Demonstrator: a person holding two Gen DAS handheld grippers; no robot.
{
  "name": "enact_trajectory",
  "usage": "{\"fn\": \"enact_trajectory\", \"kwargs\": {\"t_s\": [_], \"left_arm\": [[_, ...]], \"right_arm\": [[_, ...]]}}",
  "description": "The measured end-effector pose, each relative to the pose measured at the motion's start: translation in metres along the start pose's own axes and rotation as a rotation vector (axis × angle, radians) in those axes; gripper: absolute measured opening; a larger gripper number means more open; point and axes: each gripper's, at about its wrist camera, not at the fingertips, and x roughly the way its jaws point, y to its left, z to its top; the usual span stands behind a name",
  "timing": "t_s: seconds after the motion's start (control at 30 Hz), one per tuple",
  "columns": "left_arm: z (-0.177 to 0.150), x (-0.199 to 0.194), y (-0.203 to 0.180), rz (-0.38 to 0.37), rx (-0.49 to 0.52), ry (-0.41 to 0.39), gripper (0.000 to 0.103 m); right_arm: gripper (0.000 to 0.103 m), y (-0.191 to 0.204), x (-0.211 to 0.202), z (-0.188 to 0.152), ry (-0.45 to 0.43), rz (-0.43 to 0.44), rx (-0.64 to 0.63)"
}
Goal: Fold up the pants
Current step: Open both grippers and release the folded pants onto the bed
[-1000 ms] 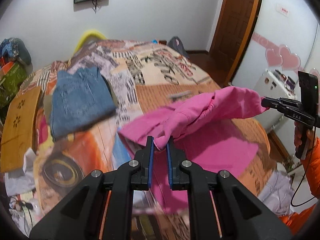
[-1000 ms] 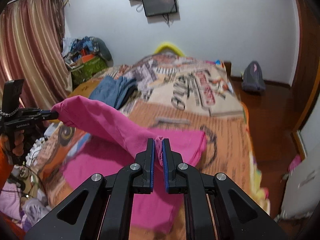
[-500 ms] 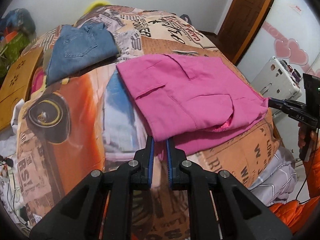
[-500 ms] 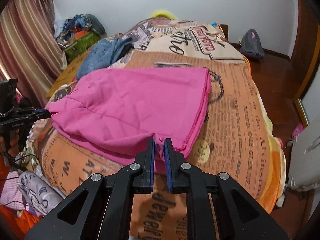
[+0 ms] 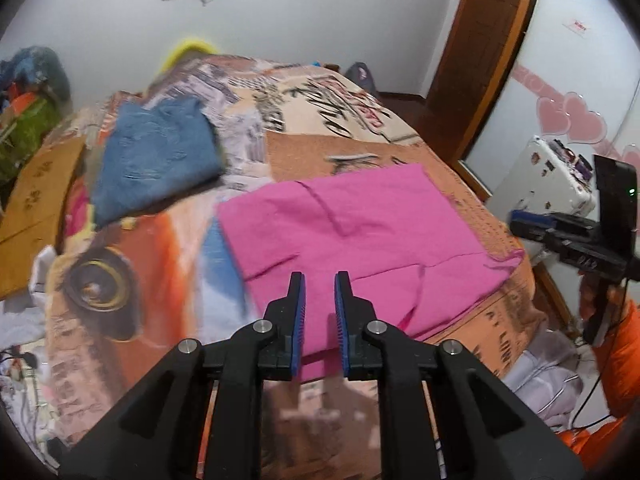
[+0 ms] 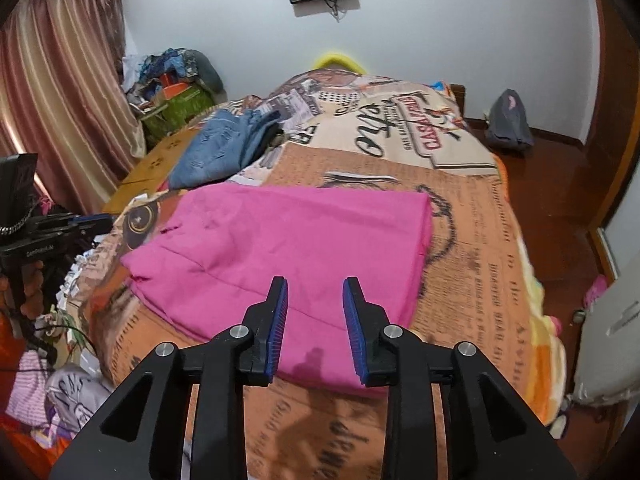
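Now the soft, light pants (image 5: 352,236) lie mid-frame on the bed (image 5: 120,280), best pinched at a corner, while the left gripper (image 5: 320,280) is narrowly open and the right gripper (image 6: 315,286) wide, both holding nothing.

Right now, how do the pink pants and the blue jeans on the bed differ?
The pink pants lie folded into a flat, broad rectangle at the near end of the bed; the blue jeans sit farther back toward the left edge, in a smaller, more rumpled bundle. The pink fabric looks thin and smooth, the jeans are thicker denim. Both rest on the printed bedspread, and neither is held: the left tongs and the right tongs are open.
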Motion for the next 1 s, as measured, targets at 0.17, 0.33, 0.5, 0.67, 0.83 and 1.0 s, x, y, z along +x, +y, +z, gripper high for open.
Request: {"fn": "enact_trajectory", "kwargs": {"t_s": [0.17, 0.33, 0.5, 0.67, 0.83, 1.0], "left_arm": [[-0.01, 0.035, -0.012, -0.008, 0.006, 0.077, 0.014], [-0.032, 0.048, -0.011, 0.017, 0.023, 0.094, 0.016], [-0.041, 0.039, -0.005, 0.082, 0.049, 0.079, 0.038], [-0.031, 0.027, 0.015, 0.066, -0.016, 0.083, 0.043], [0.002, 0.025, 0.034, 0.13, -0.033, 0.031, 0.043], [0.035, 0.045, 0.061, 0.153, -0.076, 0.03, 0.043]], "right_arm": [[0.026, 0.009, 0.032, -0.01, 0.063, 0.014, -0.015], [0.029, -0.001, 0.053, -0.033, 0.149, 0.013, 0.017], [0.037, -0.015, 0.041, -0.042, 0.15, 0.009, 0.062], [0.037, -0.029, 0.029, -0.043, 0.176, -0.023, 0.06], [0.037, -0.041, 0.019, -0.021, 0.116, -0.053, 0.066], [0.039, -0.056, 0.022, 0.011, 0.047, -0.088, 0.066]]}}
